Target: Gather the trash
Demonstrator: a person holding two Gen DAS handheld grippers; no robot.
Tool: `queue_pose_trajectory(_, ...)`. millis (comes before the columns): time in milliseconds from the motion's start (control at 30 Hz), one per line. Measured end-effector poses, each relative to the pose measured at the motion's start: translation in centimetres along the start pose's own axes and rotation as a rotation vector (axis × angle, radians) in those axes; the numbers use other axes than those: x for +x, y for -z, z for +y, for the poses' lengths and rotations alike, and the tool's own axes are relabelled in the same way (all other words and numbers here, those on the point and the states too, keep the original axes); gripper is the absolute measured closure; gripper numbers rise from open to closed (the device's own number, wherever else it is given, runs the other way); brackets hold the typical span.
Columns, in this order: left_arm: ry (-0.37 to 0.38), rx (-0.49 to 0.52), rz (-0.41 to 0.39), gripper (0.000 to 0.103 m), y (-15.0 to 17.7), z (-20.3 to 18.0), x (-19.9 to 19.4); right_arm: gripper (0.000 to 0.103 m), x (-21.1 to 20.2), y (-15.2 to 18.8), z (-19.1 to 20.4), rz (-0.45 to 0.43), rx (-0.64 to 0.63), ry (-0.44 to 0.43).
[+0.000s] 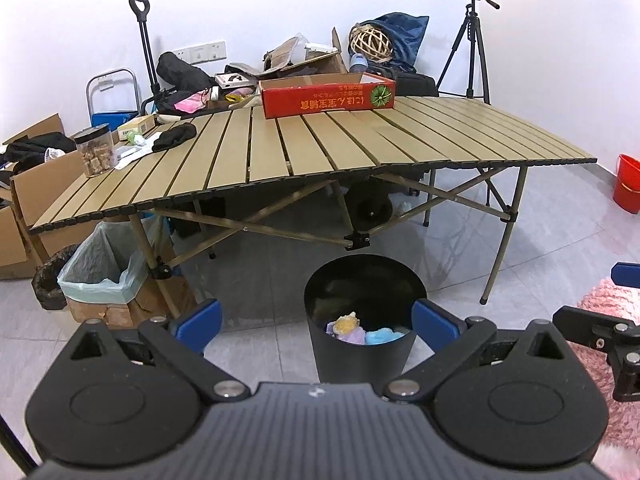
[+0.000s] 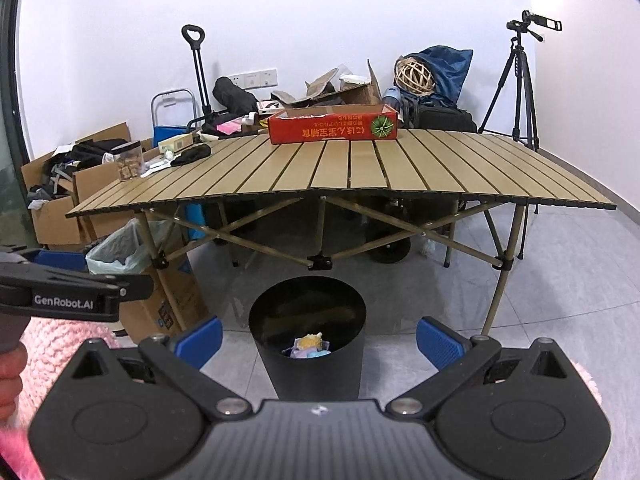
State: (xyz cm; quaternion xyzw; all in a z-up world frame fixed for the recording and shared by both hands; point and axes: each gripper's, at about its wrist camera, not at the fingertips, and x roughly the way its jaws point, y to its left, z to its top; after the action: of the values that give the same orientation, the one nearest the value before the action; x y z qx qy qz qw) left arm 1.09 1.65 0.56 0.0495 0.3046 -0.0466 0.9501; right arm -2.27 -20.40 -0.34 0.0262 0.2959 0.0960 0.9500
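Below, lower centre of both views: black trash bin (image 1: 362,320) on bare grey floor, crumpled coloured trash (image 1: 360,331) inside. Left gripper (image 1: 316,322) and right gripper (image 2: 319,338) both with fingers spread wide, holding nothing. Slatted surface (image 2: 352,172) mostly bare to its near edge; red box (image 2: 334,124) at far edge, upper centre.

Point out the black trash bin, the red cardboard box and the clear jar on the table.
black trash bin (image 1: 362,360): left wrist view, front outer wall.
red cardboard box (image 2: 332,130): right wrist view, printed front side.
clear jar (image 1: 97,158): left wrist view, see-through body.
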Motion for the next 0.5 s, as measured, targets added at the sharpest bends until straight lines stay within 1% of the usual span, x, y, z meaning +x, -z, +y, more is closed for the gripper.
queue_pose_trajectory(500, 0.0, 0.007, -0.01, 0.0, 0.08, -0.07, -0.24, 0.0, 0.01, 0.06, 0.06, 0.001, -0.001, 0.0)
